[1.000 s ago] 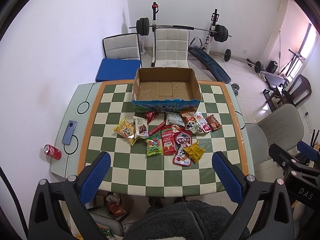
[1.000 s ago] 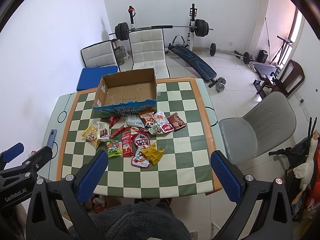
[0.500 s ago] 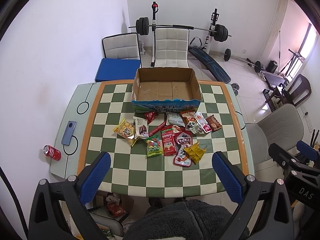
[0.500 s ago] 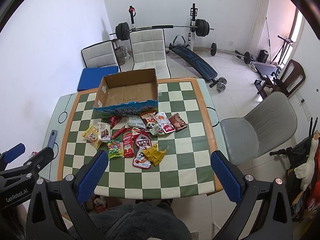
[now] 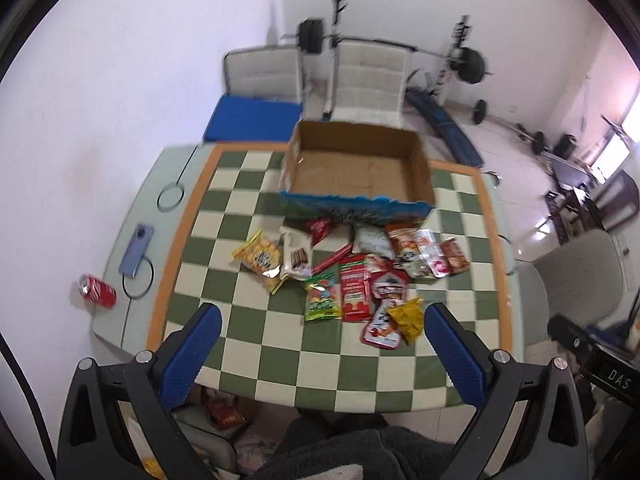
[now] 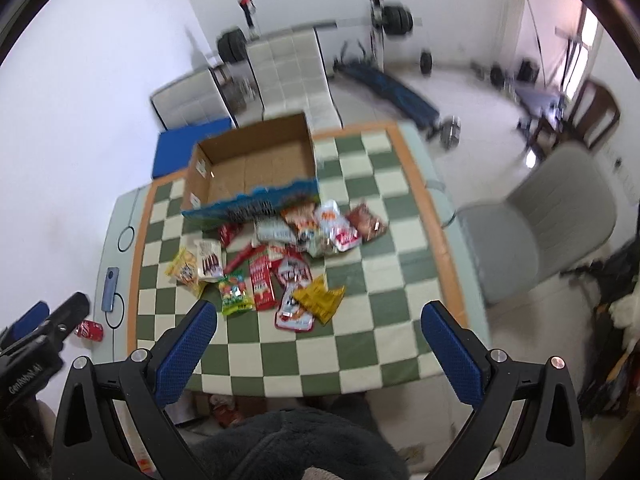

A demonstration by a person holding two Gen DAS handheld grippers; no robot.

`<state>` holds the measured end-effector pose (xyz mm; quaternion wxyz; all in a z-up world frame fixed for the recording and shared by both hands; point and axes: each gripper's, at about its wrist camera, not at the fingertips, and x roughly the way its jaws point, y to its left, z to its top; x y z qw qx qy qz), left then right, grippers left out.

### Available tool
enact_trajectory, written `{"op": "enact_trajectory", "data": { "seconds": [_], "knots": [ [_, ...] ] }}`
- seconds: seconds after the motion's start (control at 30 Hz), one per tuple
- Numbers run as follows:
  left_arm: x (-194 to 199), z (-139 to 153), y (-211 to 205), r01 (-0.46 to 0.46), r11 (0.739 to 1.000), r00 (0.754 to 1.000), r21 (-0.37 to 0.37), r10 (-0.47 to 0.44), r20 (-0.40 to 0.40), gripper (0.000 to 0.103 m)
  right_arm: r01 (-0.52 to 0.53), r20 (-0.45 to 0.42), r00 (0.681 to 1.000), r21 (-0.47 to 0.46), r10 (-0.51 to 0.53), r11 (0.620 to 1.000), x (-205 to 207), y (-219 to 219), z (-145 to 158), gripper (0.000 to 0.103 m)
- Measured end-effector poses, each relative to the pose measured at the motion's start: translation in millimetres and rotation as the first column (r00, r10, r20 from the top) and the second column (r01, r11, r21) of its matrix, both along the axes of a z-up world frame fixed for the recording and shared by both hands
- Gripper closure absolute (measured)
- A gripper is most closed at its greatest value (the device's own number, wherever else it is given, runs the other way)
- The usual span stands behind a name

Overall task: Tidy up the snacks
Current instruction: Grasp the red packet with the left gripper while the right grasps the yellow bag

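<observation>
Snacks (image 5: 352,272) all lie loose on the checkered table (image 5: 280,352) ahead of my left gripper (image 5: 320,344) and right gripper (image 6: 318,340), both spread wide and holding nothing, the cardboard box (image 5: 356,168) beyond them unfilled, so sorting has not begun.

I see green-and-cream checkered table (image 5: 280,360) | open cardboard box (image 5: 356,164) | scattered snack packets (image 5: 352,272) | blue phone (image 5: 136,250) | red can (image 5: 97,289)

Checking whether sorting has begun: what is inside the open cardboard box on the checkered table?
The open cardboard box shows only its bare brown floor; no snack packets are inside. They all lie on the checkered table in front. The box's near wall hides a strip of the floor.
</observation>
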<state>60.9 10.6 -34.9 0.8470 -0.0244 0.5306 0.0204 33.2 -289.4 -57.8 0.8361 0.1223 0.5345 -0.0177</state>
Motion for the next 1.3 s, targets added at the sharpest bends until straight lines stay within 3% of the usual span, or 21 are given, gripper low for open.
{"op": "enact_trajectory", "data": {
  "seconds": [0.13, 0.27, 0.4, 0.53, 0.7, 0.9, 1.0, 1.1, 1.3],
  "knots": [
    [28, -58, 15, -0.037, 0.999, 0.994, 0.021, 0.039, -0.104, 0.000, 0.013, -0.127, 0.992, 0.107, 0.001, 0.994, 42, -9, -81, 0.000],
    [46, -127, 17, -0.026, 0.998, 0.975, 0.050, 0.037, -0.219, 0.000, -0.053, -0.220, 0.973, 0.071, 0.067, 0.996, 77, -5, -169, 0.000],
    [64, -198, 13, -0.012, 0.999, 0.946, 0.047, 0.026, -0.324, 0.000, -0.188, -0.341, 0.921, 0.031, 0.187, 0.982, 114, 16, -259, 0.000],
    [81, -250, 12, -0.050, 0.999, 0.914, 0.002, 0.046, -0.403, 0.000, -0.299, -0.403, 0.870, 0.030, 0.286, 0.954, 136, 36, -326, 0.000],
    [103, -283, 3, -0.081, 0.990, 0.892, -0.117, 0.019, -0.451, 0.001, -0.417, -0.448, 0.808, 0.025, 0.383, 0.909, 151, 58, -373, 0.001],
    [132, -319, -17, -0.098, 0.975, 0.862, -0.200, -0.017, -0.507, 0.001, -0.457, -0.494, 0.758, 0.064, 0.426, 0.887, 159, 69, -419, 0.005],
    [147, -335, -29, -0.101, 0.976, 0.848, -0.191, -0.016, -0.530, 0.001, -0.458, -0.507, 0.761, 0.022, 0.405, 0.889, 161, 68, -433, 0.023],
    [163, -351, -46, -0.066, 0.984, 0.835, -0.164, -0.035, -0.549, 0.001, -0.426, -0.496, 0.776, 0.044, 0.390, 0.904, 161, 61, -441, 0.024],
    [183, -375, -76, 0.066, 0.998, 0.816, -0.016, -0.063, -0.575, 0.001, -0.396, -0.507, 0.776, 0.072, 0.375, 0.916, 161, 44, -454, 0.025]
  ]
}}
